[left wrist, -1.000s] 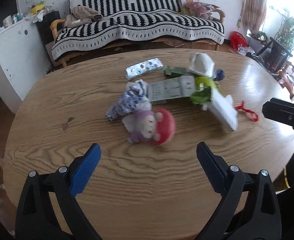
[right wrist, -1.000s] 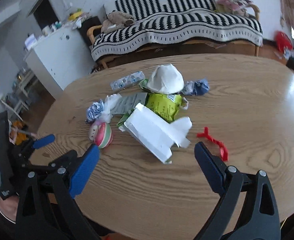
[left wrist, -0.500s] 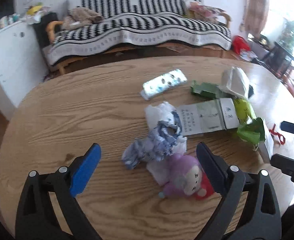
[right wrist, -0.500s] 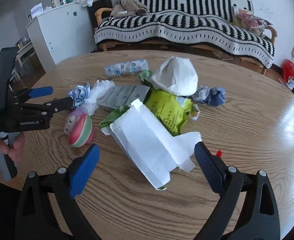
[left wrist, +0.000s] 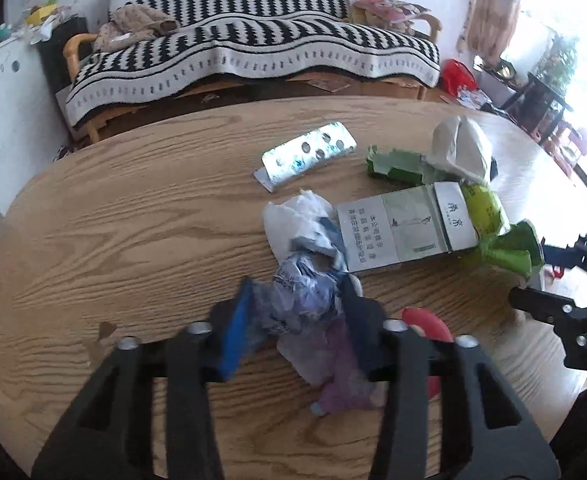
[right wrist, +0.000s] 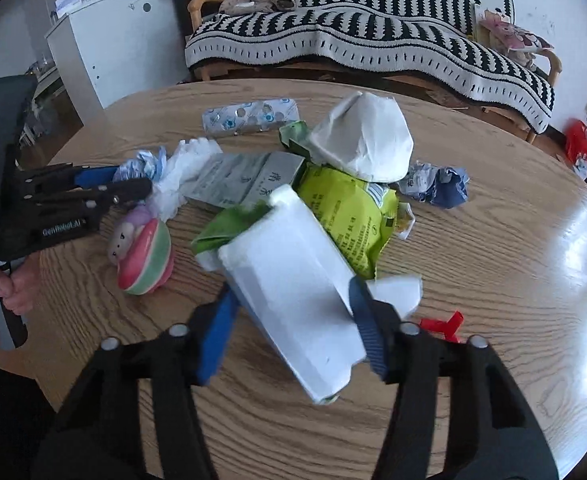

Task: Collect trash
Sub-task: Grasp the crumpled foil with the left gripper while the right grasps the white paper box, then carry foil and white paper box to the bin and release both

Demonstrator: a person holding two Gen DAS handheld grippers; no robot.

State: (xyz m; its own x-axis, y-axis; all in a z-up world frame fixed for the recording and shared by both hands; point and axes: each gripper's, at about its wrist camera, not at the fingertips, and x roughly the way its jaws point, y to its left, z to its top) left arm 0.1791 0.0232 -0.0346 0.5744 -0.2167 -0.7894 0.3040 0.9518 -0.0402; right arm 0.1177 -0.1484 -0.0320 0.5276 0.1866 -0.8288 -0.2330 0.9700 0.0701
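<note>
Trash lies in a heap on the round wooden table [left wrist: 113, 240]. My left gripper [left wrist: 297, 320] is shut on a crumpled blue-and-white wrapper [left wrist: 301, 292]; it also shows at the left of the right wrist view [right wrist: 133, 184]. My right gripper [right wrist: 293, 328] is shut on a flattened white carton [right wrist: 293, 292]. Around them lie a grey cigarette carton [left wrist: 405, 224], a green snack bag [right wrist: 353, 216], a white paper bag [right wrist: 365, 140], a silver blister pack [left wrist: 309, 156] and a crumpled blue wrapper [right wrist: 437, 184].
A round plush toy [right wrist: 143, 256] sits on the table by the left gripper. A red plastic piece [right wrist: 441, 324] lies by the right gripper. A striped sofa [left wrist: 253, 52] and a white cabinet [right wrist: 105, 44] stand behind the table.
Both grippers moved forward into the heap and closed. The left one took hold of the blue-and-white wrapper, the right one the white carton.
</note>
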